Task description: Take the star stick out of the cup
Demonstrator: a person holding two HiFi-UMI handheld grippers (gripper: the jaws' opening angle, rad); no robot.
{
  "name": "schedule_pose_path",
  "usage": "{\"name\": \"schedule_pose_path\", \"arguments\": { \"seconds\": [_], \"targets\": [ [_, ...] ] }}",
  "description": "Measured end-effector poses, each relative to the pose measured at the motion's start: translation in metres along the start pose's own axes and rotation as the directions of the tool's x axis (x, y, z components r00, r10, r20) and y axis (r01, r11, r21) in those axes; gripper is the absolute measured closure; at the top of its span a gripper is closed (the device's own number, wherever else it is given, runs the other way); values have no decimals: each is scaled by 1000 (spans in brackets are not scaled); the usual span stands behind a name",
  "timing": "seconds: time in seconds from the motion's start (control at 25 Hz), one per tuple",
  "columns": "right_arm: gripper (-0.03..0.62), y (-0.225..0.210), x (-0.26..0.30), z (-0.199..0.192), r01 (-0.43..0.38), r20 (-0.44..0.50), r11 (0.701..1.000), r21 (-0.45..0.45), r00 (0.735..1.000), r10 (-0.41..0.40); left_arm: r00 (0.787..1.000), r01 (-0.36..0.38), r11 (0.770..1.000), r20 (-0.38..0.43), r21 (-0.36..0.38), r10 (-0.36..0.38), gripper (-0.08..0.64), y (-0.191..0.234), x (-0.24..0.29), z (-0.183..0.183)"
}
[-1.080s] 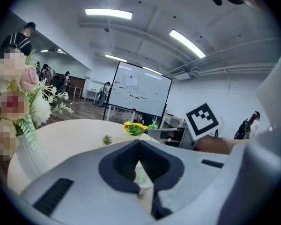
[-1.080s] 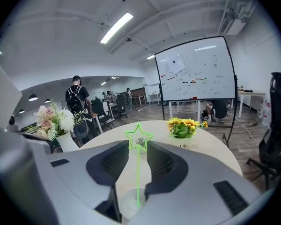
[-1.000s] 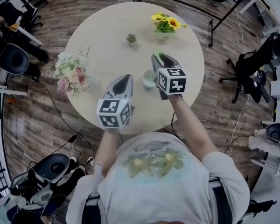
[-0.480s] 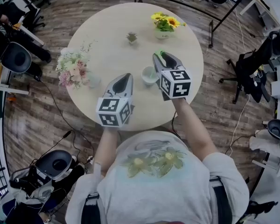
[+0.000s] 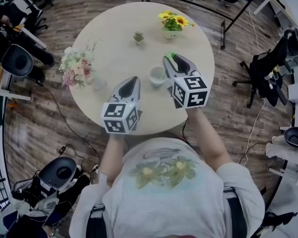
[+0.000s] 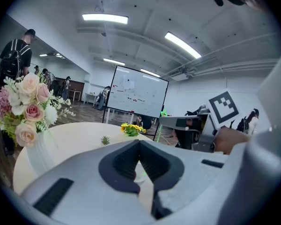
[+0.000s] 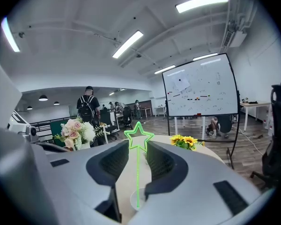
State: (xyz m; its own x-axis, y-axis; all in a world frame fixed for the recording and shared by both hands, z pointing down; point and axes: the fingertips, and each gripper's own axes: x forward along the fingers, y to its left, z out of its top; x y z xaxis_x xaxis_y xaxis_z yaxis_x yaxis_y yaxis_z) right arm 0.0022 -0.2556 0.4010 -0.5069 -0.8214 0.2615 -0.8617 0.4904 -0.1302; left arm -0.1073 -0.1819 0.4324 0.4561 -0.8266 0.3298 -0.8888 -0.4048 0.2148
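Note:
A white cup (image 5: 157,76) stands on the round pale table (image 5: 114,48). My right gripper (image 5: 172,59) is just right of the cup and raised above it. It is shut on the thin green star stick (image 5: 173,55). In the right gripper view the stick (image 7: 138,137) stands upright between the jaws of that gripper (image 7: 138,161). Its star tops the fingertips and its lower end hangs over the cup's rim (image 7: 132,201). My left gripper (image 5: 130,85) hovers left of the cup. In its own view the left gripper (image 6: 140,161) is shut and holds nothing.
A pink and white bouquet (image 5: 77,73) in a vase stands at the table's left. Sunflowers (image 5: 173,24) and a small green plant (image 5: 138,38) are at the far side. Office chairs (image 5: 17,61) and cables ring the table on the wooden floor.
My right gripper has risen and shifted right, off the cup, carrying the star stick along; the cup now shows whole. The left gripper has barely moved.

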Motion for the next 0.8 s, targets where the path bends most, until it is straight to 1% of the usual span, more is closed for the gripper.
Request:
{"name": "schedule_pose_path", "arguments": {
  "seconds": [0.4,0.68,0.8],
  "targets": [
    [460,16,-27,1,-29,17,999,14,999,28,1000,-1,1000,8,10,1,558,-9,-17,-1],
    [460,26,-52,-11,-63,7,998,11,998,63,1000,-5,1000,14,14,5,558,-25,-26,-6],
    [460,33,-53,-18,-69,-7,998,13,998,69,1000,-3,1000,12,13,3,558,-23,-27,-7]
  ]
}}
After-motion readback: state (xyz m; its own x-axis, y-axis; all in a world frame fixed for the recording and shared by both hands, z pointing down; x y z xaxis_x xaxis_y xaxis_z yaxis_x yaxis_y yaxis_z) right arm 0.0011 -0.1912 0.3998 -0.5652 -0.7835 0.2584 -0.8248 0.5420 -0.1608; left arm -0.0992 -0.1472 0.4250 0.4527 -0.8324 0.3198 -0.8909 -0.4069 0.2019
